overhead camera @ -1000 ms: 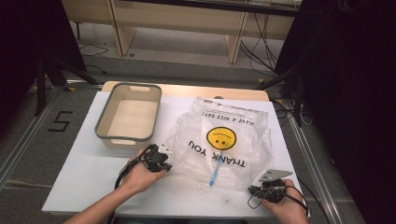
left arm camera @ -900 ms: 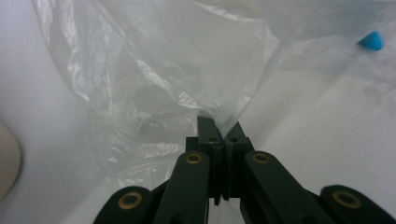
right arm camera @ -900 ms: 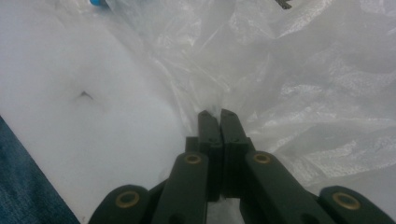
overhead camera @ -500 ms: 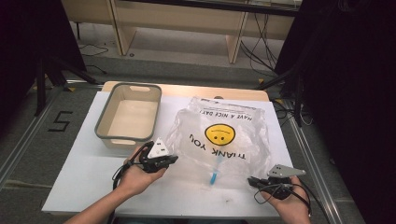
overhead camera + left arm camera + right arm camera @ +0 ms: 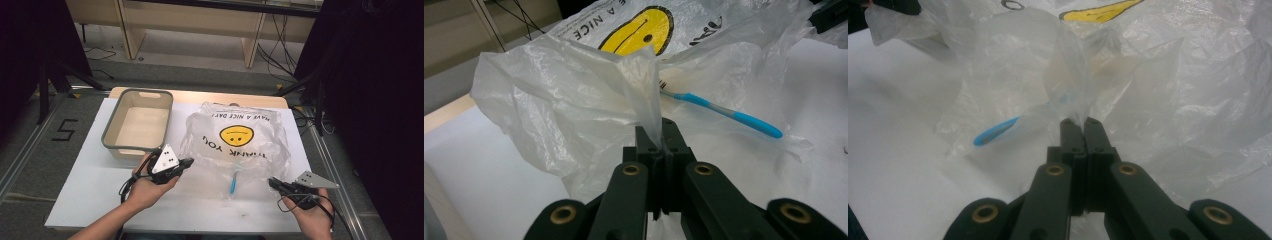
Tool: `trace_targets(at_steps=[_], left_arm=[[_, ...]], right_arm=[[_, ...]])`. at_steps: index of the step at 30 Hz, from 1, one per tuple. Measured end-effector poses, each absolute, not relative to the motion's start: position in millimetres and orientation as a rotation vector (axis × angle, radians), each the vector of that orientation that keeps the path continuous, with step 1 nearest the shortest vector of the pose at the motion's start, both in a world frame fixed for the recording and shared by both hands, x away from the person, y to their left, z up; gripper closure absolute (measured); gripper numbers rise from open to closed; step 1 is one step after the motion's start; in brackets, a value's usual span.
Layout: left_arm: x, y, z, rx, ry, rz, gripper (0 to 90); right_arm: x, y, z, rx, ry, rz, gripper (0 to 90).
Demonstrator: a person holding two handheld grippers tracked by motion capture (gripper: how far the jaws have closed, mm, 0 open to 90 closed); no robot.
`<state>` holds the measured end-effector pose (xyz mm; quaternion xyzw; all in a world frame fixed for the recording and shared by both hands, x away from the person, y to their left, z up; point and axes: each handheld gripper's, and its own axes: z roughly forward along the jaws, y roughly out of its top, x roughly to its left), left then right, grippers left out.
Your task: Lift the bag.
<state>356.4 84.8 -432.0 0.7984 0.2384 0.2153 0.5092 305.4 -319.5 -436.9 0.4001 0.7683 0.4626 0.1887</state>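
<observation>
Both grippers have their jaws closed flat on the near edge of the smiley-face plastic bag (image 5: 240, 145), the left gripper (image 5: 660, 131) and right gripper (image 5: 1079, 125) pinching film at opposite corners. The bag lies on the desk (image 5: 90, 200) just right of the grey bin (image 5: 139, 125) (a blue toothbrush (image 5: 724, 114) rests inside it). To open its mouth well, I would lift both corners evenly, keeping the toothbrush from sliding out.

Bright, evenly lit table; dark surroundings; close views slightly soft.

Lab or studio, black curtains (image 5: 395, 100), floor cables (image 5: 277, 55) (taped number (image 5: 64, 131) beside table (image 5: 90, 195))
</observation>
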Motion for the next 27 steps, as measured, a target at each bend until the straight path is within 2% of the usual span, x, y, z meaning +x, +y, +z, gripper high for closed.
trace_targets(at_steps=[27], left_arm=[[357, 80, -410, 1.818, 0.498, 0.647, 89.1]], right_arm=[[308, -315, -423, 1.123, 1.994, 1.42, 90.0]])
